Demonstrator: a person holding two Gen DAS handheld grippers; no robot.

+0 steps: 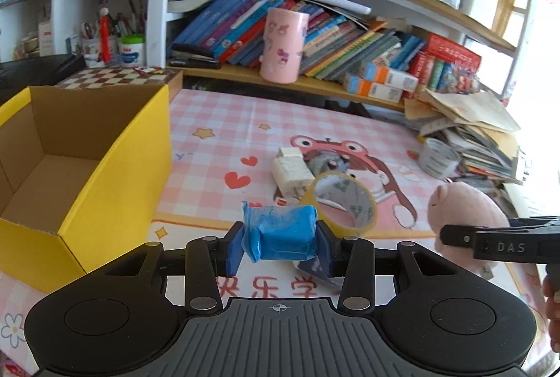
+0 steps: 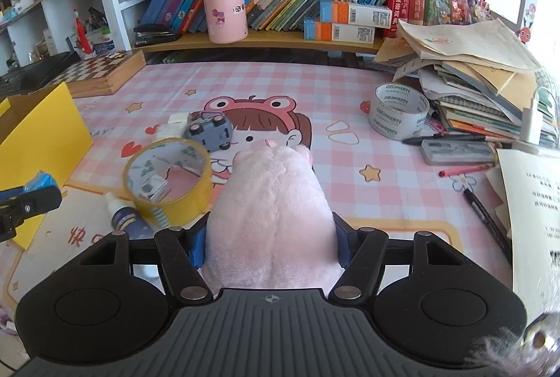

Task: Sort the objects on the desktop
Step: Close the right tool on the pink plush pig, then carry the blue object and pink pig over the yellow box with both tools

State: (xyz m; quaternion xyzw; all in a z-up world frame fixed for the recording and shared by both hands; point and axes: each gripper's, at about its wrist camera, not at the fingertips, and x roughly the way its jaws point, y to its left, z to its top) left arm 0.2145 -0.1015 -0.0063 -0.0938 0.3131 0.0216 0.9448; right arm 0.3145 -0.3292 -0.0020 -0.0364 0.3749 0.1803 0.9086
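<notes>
My left gripper (image 1: 280, 246) is shut on a blue tissue pack (image 1: 283, 235), held above the mat just right of the open yellow box (image 1: 115, 174). My right gripper (image 2: 269, 237) is shut on a pink plush pig (image 2: 273, 209), which also shows at the right of the left wrist view (image 1: 465, 219). The yellow box's corner shows at the left of the right wrist view (image 2: 45, 128). A yellow tape roll (image 2: 168, 177), a grey toy car (image 2: 210, 130), a white charger (image 1: 290, 170) and a small bottle (image 2: 120, 214) lie on the pink mat.
A white tape roll (image 2: 399, 111), a pencil case (image 2: 456, 151) and pens (image 2: 484, 209) lie at the right by a stack of books and papers (image 2: 483, 79). A chessboard box (image 2: 101, 72) and a pink canister (image 2: 225, 4) stand at the back.
</notes>
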